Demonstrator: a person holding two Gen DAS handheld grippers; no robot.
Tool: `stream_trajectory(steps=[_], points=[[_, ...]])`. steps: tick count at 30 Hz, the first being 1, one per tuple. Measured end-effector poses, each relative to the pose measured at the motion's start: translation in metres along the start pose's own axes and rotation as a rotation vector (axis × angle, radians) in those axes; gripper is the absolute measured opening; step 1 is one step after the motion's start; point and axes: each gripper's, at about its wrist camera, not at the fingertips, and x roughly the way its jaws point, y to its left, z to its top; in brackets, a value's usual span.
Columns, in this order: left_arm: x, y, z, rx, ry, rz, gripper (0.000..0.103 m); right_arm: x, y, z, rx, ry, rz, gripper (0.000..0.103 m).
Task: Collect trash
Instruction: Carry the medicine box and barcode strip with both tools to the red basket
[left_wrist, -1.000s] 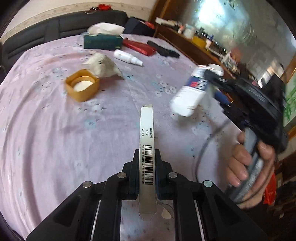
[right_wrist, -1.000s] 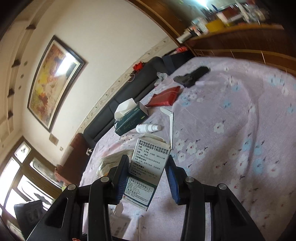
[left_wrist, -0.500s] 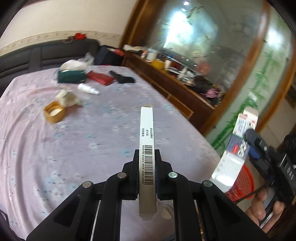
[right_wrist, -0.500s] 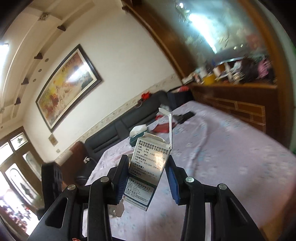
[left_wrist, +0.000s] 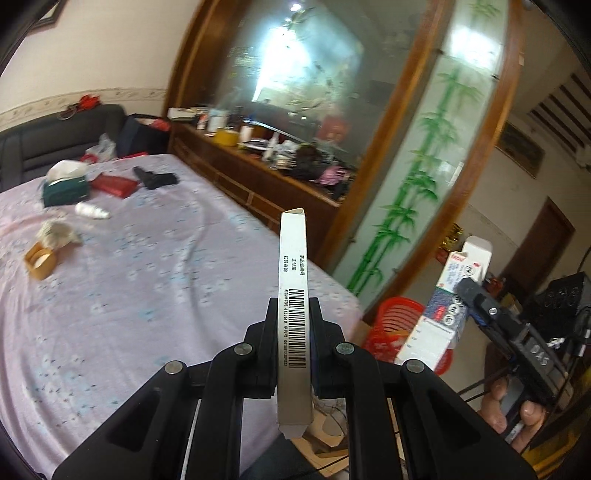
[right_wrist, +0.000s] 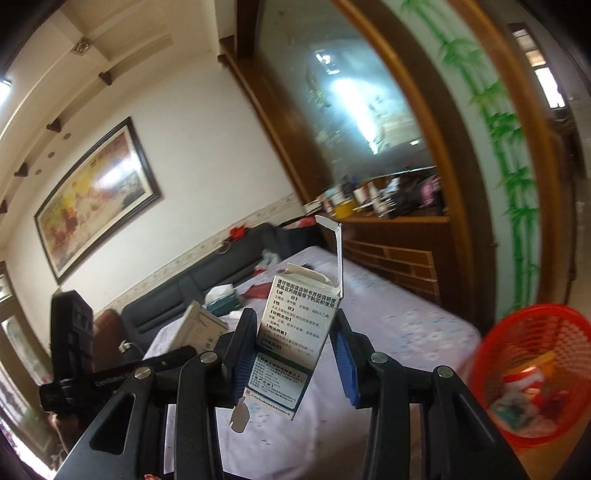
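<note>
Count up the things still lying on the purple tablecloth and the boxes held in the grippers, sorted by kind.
Held cartons: 2 (flattened box in the left gripper, open medicine box in the right gripper)
Tissue box: 1
Red packet: 1
Black item: 1
White bottle: 1
Crumpled wad: 1
Yellow tub: 1
Total: 8

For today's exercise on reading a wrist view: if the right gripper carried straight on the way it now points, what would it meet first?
Probably the table's purple cloth. The right gripper, shut on an opened medicine box, points over it, with the red basket off to the right of that line. Depth is unclear, so it might pass above the cloth.
</note>
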Motion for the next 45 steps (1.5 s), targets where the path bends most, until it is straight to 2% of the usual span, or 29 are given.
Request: stream_trajectory(steps=[13,21,33,45], points=[[0.012,-0.06,0.0,0.083,0.01,-0.147,0.012,-0.072,-0.038,0.017,0.022,-0.11,-0.2,0.043],[0.025,-0.091,0.004,0.121,0.02,-0.22,0.012,-0.103,-0.05,0.019,0.032,-0.151,-0.278,0.043],[0.062,-0.14,0.004,0.193,0.059,-0.344,0.012,-0.122,-0.066,0.021,0.043,-0.171,-0.357,0.044],[0.127,-0.171,-0.009,0.223,0.176,-0.381,0.012,-0.124,-0.102,0.022,0.108,-0.161,-0.418,0.044]])
